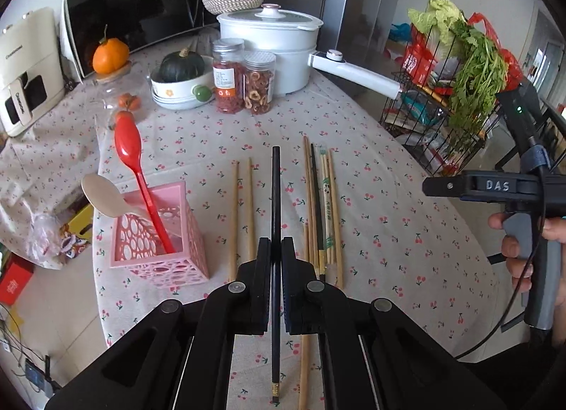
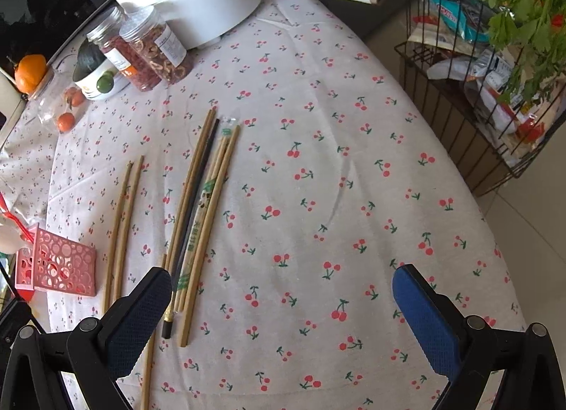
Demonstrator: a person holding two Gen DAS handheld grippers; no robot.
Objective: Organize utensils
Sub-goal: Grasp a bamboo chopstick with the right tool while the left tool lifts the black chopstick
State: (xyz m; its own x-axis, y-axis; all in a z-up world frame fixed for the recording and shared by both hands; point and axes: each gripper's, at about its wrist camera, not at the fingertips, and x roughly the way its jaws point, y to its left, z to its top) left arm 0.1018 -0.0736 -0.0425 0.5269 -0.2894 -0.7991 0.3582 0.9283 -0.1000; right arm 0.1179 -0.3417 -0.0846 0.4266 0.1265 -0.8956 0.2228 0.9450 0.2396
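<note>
Black chopstick (image 1: 275, 197) pinched between the pressed-together pads of the left gripper (image 1: 275, 250), lifted clear of the cherry-print tablecloth (image 1: 389, 215). Right gripper (image 2: 283, 303) hovering with jaws spread wide and empty over the cloth's right side, near a loose bundle of wooden chopsticks (image 2: 208, 204) at mid-table. Pink perforated holder (image 1: 159, 233) standing by the left edge, holding a red spoon (image 1: 136, 165) and a pale spoon (image 1: 106, 197).

Cherry-print tablecloth (image 2: 318, 126), steel fridge (image 1: 357, 13), pale tiled floor (image 2: 523, 226)
</note>
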